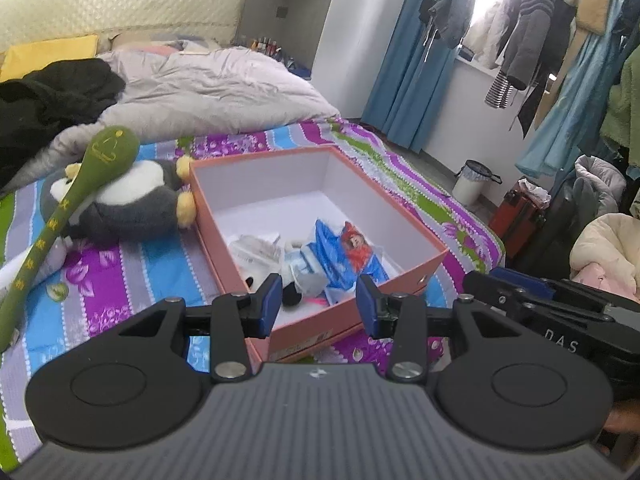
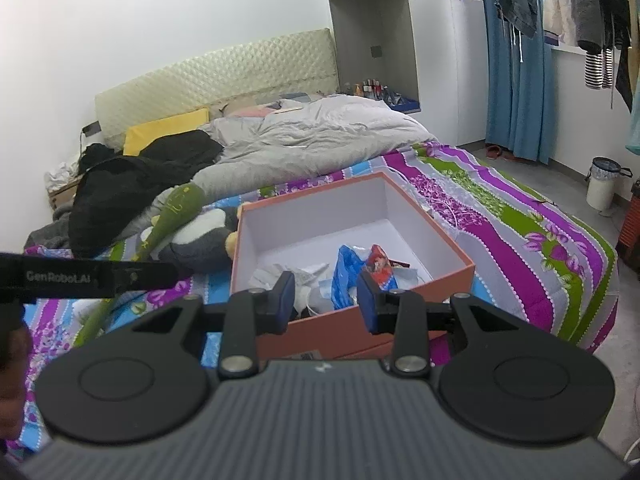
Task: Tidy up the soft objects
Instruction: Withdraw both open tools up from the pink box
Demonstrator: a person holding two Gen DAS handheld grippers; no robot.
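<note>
An open orange box with a white inside sits on the striped bedspread. Small soft items lie in its near part: a blue and red packet, white crumpled pieces and a small black and white plush. Left of the box lies a grey and white penguin plush with a long green plush stick across it. My left gripper hovers open above the box's near corner, holding nothing. My right gripper is open too, above the box's near wall.
A rumpled grey duvet and black clothing cover the far half of the bed. Clothes hang on a rack at the right. A white bin and a red case stand on the floor.
</note>
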